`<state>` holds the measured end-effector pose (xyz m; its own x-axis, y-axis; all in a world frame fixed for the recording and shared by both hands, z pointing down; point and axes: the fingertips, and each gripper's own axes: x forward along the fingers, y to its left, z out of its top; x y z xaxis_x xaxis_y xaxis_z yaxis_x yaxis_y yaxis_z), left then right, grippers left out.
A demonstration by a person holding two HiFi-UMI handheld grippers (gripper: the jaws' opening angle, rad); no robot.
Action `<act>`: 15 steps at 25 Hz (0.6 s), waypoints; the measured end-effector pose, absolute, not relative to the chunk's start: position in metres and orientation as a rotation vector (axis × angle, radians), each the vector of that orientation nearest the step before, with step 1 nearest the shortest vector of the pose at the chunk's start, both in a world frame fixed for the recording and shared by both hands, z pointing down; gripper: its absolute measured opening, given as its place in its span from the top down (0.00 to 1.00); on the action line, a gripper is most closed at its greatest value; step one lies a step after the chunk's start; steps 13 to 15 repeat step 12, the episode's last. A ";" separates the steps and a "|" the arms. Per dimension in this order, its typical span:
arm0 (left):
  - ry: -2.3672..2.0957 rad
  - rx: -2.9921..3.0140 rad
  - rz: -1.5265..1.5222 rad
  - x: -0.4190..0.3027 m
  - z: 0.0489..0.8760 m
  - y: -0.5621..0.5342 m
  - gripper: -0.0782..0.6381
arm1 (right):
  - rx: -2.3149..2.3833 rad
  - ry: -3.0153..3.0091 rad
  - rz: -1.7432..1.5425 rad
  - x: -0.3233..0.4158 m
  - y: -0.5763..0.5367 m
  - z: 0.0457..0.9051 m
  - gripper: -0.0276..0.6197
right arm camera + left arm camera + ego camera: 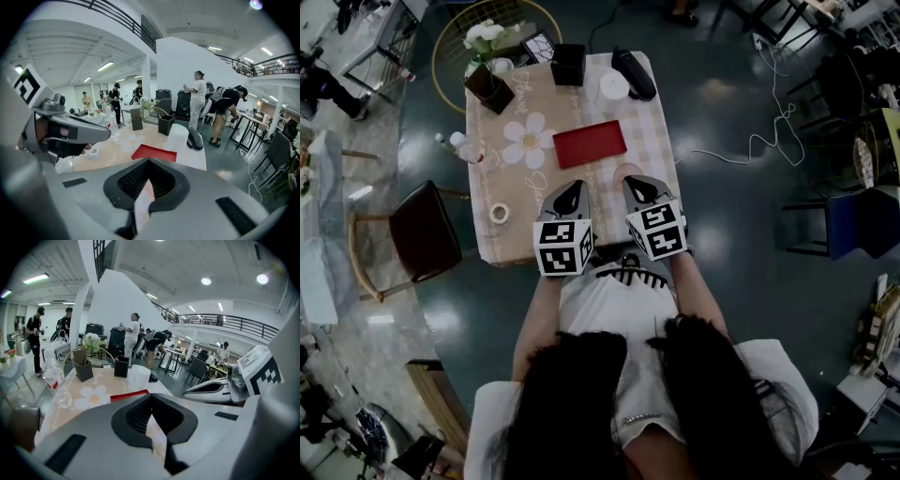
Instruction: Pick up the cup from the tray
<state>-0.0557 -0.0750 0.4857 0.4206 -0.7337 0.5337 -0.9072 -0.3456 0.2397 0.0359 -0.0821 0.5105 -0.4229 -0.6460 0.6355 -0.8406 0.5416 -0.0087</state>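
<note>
The left gripper had its two jaws pressed almost together, only a thin slit stayed between the dark pads, and nothing was held there. The right gripper was the same: jaws closed to a narrow slit, with nothing between them. In the head view both grippers were side by side over the near edge of the table, in front of the person's body, and they pointed toward the far side.

Just beyond the grippers lay the red tray, flat, near the middle of the table, and its surface looked bare. The white cup stood upright on the table behind the tray, apart from it and well away from both grippers. Beside the cup, to the right, lay a black elongated object, and to the left stood a black box.

Left of the tray was a white flower-shaped mat. At the far left corner stood a dark holder with white flowers. A tape roll lay near the left edge, close to the left gripper. A dark chair stood on the floor at the left of the table.
</note>
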 end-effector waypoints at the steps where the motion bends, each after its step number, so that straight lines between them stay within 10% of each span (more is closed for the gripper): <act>1: -1.386 2.178 0.458 -0.056 0.486 -0.074 0.88 | 1.194 -2.197 0.432 0.036 -0.082 0.512 0.95; 15: -1.372 2.186 0.442 -0.054 0.485 -0.068 0.88 | 1.219 -2.191 0.479 0.038 -0.074 0.513 0.95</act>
